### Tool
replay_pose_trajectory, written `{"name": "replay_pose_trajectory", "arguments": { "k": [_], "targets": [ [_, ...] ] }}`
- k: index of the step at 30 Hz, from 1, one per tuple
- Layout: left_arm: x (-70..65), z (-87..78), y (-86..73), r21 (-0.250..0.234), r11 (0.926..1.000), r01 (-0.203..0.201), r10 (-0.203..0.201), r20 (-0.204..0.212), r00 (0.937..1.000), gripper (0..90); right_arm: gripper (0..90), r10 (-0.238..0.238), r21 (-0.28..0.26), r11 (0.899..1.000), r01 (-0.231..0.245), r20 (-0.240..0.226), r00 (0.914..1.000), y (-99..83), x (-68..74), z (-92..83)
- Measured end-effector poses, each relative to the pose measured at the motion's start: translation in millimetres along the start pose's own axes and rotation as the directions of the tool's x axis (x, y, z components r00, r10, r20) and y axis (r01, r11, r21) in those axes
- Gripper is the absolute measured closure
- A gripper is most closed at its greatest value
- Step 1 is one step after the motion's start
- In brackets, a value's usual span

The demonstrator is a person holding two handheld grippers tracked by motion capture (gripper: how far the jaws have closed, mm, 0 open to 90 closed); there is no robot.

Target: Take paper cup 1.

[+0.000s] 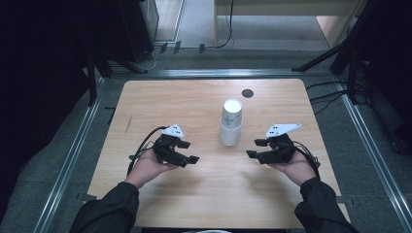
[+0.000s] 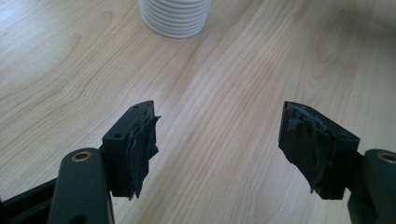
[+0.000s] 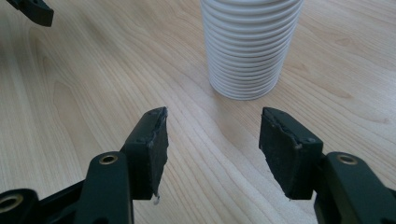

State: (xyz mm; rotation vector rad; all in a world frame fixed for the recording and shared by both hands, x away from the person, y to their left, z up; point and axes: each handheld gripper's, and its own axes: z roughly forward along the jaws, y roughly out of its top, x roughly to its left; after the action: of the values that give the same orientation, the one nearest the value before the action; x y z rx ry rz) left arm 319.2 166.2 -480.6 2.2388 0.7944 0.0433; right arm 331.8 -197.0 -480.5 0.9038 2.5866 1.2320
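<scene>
Centrally, cup stack (image 1: 231, 121) mid-table, left claw (image 1: 189, 151), right claw (image 1: 256, 148) flanking, both apparently agape, empty.

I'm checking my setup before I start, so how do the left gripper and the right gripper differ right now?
The left gripper sits left of the cup stack, the right gripper on its right. The left gripper's fingers carry ragged, wrinkled padding; the right gripper's fingers look smoother. Both are open, empty and aimed inward over the table.

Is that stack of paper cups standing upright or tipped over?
Upright. The stack of paper cups stands base-down on the table, open rim facing up.
</scene>
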Motion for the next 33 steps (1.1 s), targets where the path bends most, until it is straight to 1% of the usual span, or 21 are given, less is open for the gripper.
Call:
{"name": "replay_pose_trajectory", "arguments": {
  "k": [2,5,6,7,9,11,13,15,17,20,22,24,25,28,29,30,31,32,33],
  "targets": [
    [1.1,-1.5,-0.2,-0.008,1.0,0.002,-0.002,-0.01,0.9999,27.7,42.8,0.007,-0.006,1.0,-0.007,-0.004,1.0,0.2,-0.7,-1.2],
    [1.3,-2.7,-0.4,-0.018,0.9998,0.007,-0.007,-0.011,0.9999,28.1,44.0,0.02,-0.018,1.0,-0.02,-0.011,0.9997,0.1,-2.0,-2.1],
    [1.7,-3.5,-0.4,-0.022,0.9998,0.005,-0.005,-0.008,1.0,28.1,45.5,0.03,-0.028,0.999,-0.031,-0.028,0.9992,-0.1,-3.4,-2.3],
    [1.9,-3.8,-0.5,-0.022,0.9998,0.004,-0.005,-0.007,1.0,28.1,47.0,0.029,-0.028,0.999,-0.03,-0.032,0.9991,-0.2,-4.0,-2.0],
    [2.1,-4.1,-0.5,-0.027,0.9996,0.01,-0.01,-0.007,0.9999,28.1,48.0,0.013,-0.026,1.0,-0.014,-0.033,0.9994,-0.6,-4.2,-1.3],
    [2.4,-4.6,-0.5,-0.026,0.9996,0.012,-0.012,-0.007,0.9999,28.1,48.0,0.012,-0.025,1.0,-0.013,-0.043,0.999,-0.8,-3.2,-0.5],
    [2.8,-5.7,-0.8,-0.024,0.9996,0.014,-0.015,-0.008,0.9999,28.1,48.0,-0.01,-0.018,1.0,0.009,-0.038,0.9992,-1.1,-3.7,0.7],
    [3.8,-7.2,-1.2,-0.028,0.9995,0.012,-0.013,-0.013,0.9998,28.1,47.9,-0.013,-0.018,1.0,0.013,-0.036,0.9993,-0.7,-4.6,1.8],
    [4.4,-7.6,-1.6,-0.03,0.9995,0.013,-0.014,-0.016,0.9998,28.1,47.9,-0.006,-0.012,1.0,0.006,-0.045,0.999,0.7,-5.6,1.5],
    [3.6,-7.7,-1.8,-0.03,0.9995,0.012,-0.013,-0.017,0.9998,28.0,46.7,-0.012,-0.014,1.0,0.011,-0.045,0.9989,3.9,-7.7,0.8],
    [3.4,-8.5,-1.6,-0.032,0.9995,0.01,-0.01,-0.012,0.9999,28.0,46.1,0.002,-0.018,1.0,-0.003,-0.057,0.9984,5.9,-9.3,-0.4],
    [3.6,-8.8,-1.6,-0.034,0.9994,0.012,-0.012,-0.007,0.9999,28.0,46.1,-0.006,-0.009,1.0,0.005,-0.056,0.9984,8.6,-11.2,-2.4],
    [3.7,-9.3,-1.7,-0.032,0.9995,0.004,-0.004,-0.011,0.9999,28.0,46.1,-0.006,-0.009,1.0,0.005,-0.056,0.9984,8.6,-11.2,-2.4],
    [3.8,-10.5,-2.5,-0.04,0.9991,0.011,-0.012,-0.004,0.9999,28.0,45.6,-0.007,-0.001,1.0,0.007,-0.063,0.998,12.1,-14.7,-6.7],
    [3.8,-10.6,-2.7,-0.039,0.9992,0.011,-0.011,-0.003,0.9999,28.0,44.3,-0.026,-0.004,1.0,0.026,-0.072,0.997,14.5,-17.7,-9.2],
    [3.9,-10.3,-2.8,-0.037,0.9993,0.01,-0.01,-0.001,0.9999,28.0,44.0,-0.038,0.001,0.999,0.038,-0.071,0.9967,16.2,-19.5,-10.4],
    [3.7,-10.1,-3.0,-0.034,0.9994,0.006,-0.006,-0.005,1.0,28.0,44.0,-0.038,0.001,0.999,0.038,-0.071,0.9967,16.2,-19.5,-10.4],
    [3.7,-9.9,-3.0,-0.034,0.9994,0.004,-0.004,-0.007,1.0,28.0,42.6,-0.054,0.017,0.998,0.055,-0.066,0.9964,20.8,-22.5,-13.2],
    [3.6,-9.8,-3.0,-0.034,0.9994,0.004,-0.004,-0.006,1.0,28.0,42.6,-0.054,0.022,0.998,0.055,-0.07,0.9961,22.5,-23.1,-14.2]
  ]
}}
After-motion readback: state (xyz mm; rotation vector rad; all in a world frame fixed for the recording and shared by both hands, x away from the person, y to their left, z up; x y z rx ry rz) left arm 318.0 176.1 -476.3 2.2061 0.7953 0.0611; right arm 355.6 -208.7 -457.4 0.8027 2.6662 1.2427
